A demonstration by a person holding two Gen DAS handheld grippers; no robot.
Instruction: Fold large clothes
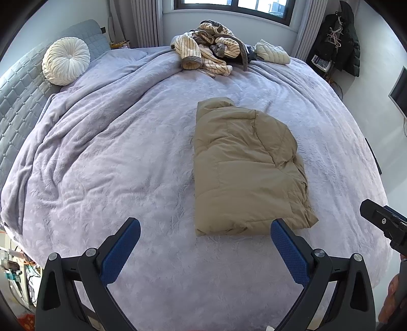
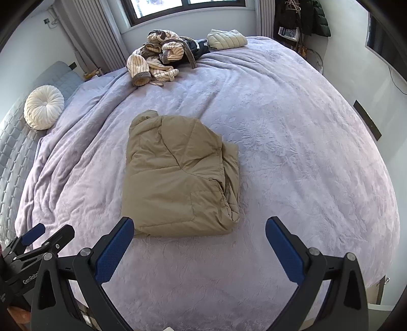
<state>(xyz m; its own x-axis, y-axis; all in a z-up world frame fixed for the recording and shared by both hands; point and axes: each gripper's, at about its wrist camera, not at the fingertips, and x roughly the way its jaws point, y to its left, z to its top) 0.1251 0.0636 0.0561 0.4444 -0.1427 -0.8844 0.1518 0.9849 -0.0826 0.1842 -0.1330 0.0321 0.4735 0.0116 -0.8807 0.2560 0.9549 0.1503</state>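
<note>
Blue pads frame the bottom of both views: my left gripper (image 1: 205, 229) stands wide with nothing between its fingers, and my right gripper (image 2: 199, 228) is just as wide and just as empty. Straight ahead of both lies the jacket (image 1: 245, 168), a tan padded bundle folded into a rough rectangle at mid-frame, resting flat on the blanket (image 1: 114, 152). Its long axis runs away from me, from the lower middle of the frame toward the upper middle, collar end farthest. In the left wrist view the near hem sits just past my right-hand pad, so the bundle lies ahead and to the right of that gripper; in the right wrist view the hem sits just past my left-hand pad, so it lies ahead and to the left. It is thus between my two grippers, about equally near each, and neither touches it. I judge the fold nearly done, with loose layers bunched along its right edge. The blanket is a lilac fleece, soft and creased, covering the bed. At upper middle lies a heap of striped clothes (image 1: 211, 48) with a pale quilted item (image 1: 273, 52) beside it; a round cushion (image 1: 65, 60) sits upper left against the headboard (image 1: 20, 96). Behind are a window (image 1: 236, 7), curtains and dark coats (image 1: 343, 40) hanging upper right.
</note>
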